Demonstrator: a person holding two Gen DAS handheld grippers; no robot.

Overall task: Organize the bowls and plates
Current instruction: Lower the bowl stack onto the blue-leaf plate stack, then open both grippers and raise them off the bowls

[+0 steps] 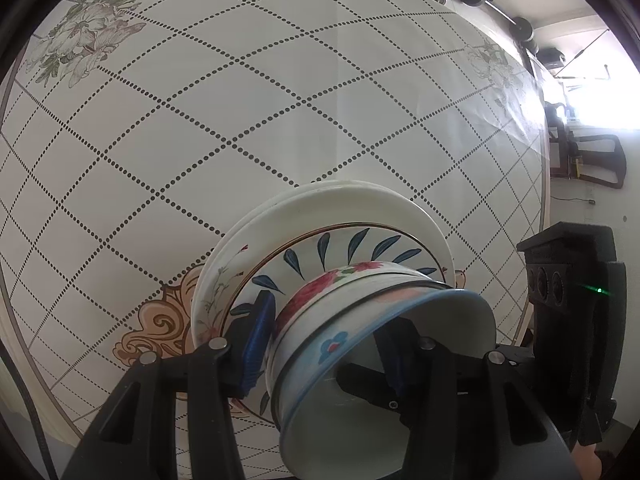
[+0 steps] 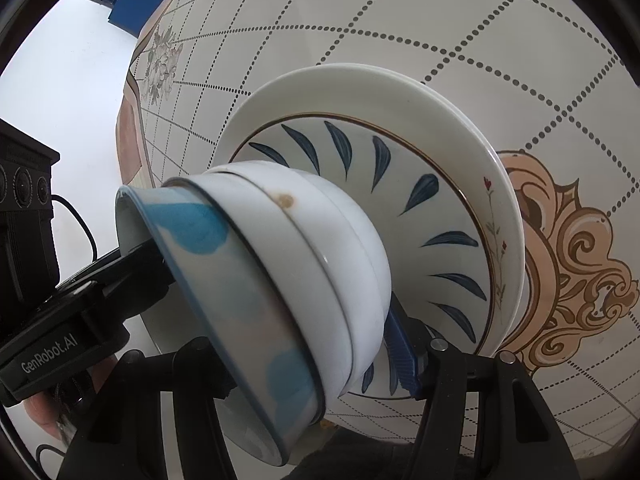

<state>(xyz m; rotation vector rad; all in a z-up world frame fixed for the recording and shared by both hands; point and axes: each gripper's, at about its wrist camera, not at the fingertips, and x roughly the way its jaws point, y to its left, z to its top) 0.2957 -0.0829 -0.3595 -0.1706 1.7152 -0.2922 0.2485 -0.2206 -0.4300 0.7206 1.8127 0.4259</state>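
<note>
A stack of nested bowls (image 1: 360,328) sits on a blue-leaf plate (image 1: 352,248), which lies on a white plate (image 1: 320,208) on the table. The top bowl (image 1: 400,360) has a blue rim and flower marks. My left gripper (image 1: 324,344) straddles the top bowl's wall, one blue finger (image 1: 256,344) outside and one inside. In the right wrist view the same bowl stack (image 2: 288,280) sits on the leaf plate (image 2: 400,184). My right gripper (image 2: 320,360) straddles the bowl wall too, with a blue finger (image 2: 400,348) outside against the stack.
The table wears a white cloth with dotted diamonds (image 1: 240,120) and a tan scroll motif (image 2: 580,272). Its far edge (image 1: 540,140) borders a room with a chair (image 1: 592,160). The other gripper's body shows at the right (image 1: 572,276) and at the left (image 2: 48,320).
</note>
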